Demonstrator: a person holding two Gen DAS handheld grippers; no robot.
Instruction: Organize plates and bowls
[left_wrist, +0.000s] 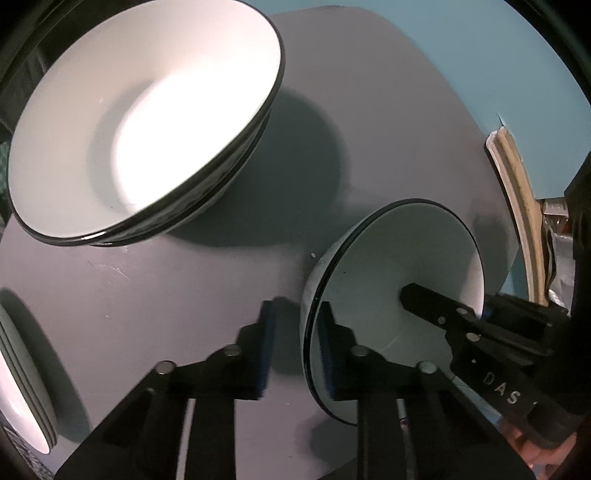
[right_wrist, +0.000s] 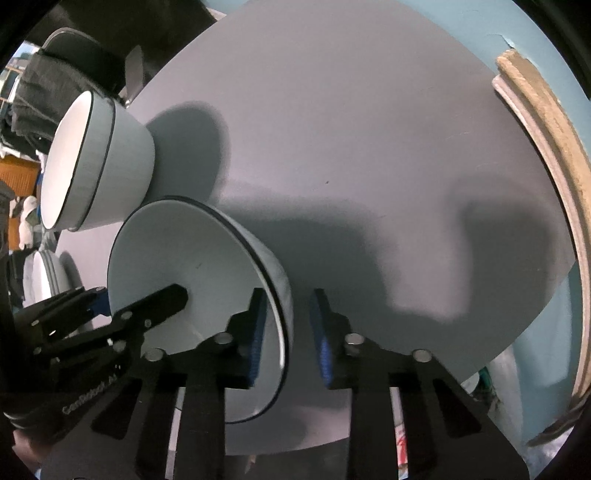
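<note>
— Where's the small white bowl with the thin black rim (left_wrist: 399, 251)?

— Upright on the round grey tabletop (left_wrist: 369, 92). It stands apart from the stack of bigger white, black-rimmed bowls (left_wrist: 147, 129). There's also a pile of white plates (left_wrist: 18, 369) at the table's far left edge.

— And the two claws?

— Both point steeply down at that small bowl, on opposite sides of it. The left gripper (left_wrist: 297, 332) straddles the rim, with one blue pad inside the bowl and one outside. From its own camera the outer pad stands clear of the wall, so it isn't clamping.

— The other one?

— The right gripper (right_wrist: 288, 325) is the same: fairly narrow, the wall between its pads and a gap showing beside the outer one. The pads are blurred, but I wouldn't call it a grip.
</note>
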